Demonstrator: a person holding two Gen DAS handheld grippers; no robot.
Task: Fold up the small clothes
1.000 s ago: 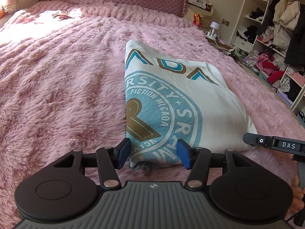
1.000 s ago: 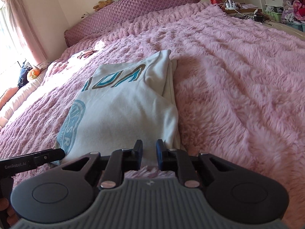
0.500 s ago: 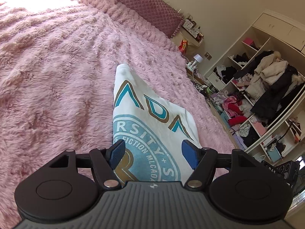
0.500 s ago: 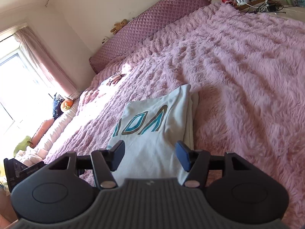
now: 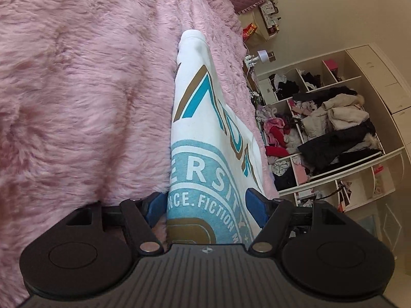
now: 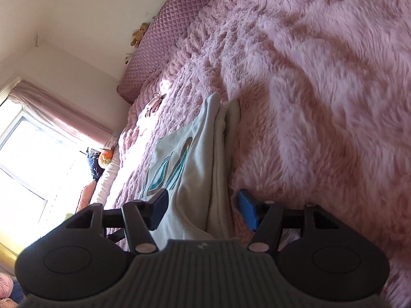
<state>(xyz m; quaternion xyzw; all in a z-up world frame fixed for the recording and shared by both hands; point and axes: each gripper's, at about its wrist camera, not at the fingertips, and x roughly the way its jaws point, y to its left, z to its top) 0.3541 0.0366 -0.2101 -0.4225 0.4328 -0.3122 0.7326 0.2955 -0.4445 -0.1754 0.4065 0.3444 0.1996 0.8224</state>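
Your left claw (image 5: 206,209) stands wide, its jaws just opened further, the folded shirt (image 5: 205,138) on the bed (image 5: 77,89) lying between them unpinched. Your right claw (image 6: 203,210), likewise just opened wide, straddles the shirt's edge.

Parted tongs (image 6: 203,211) astride folded shirt (image 6: 195,164)

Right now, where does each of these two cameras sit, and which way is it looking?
Left wrist view: on the left gripper, looking along its open fingers over the folded sweatshirt toward cluttered shelves.
Right wrist view: on the right gripper, fingers open, facing the headboard and window.
Both, tilted, share the sweatshirt on the pink blanket; no hand shows.
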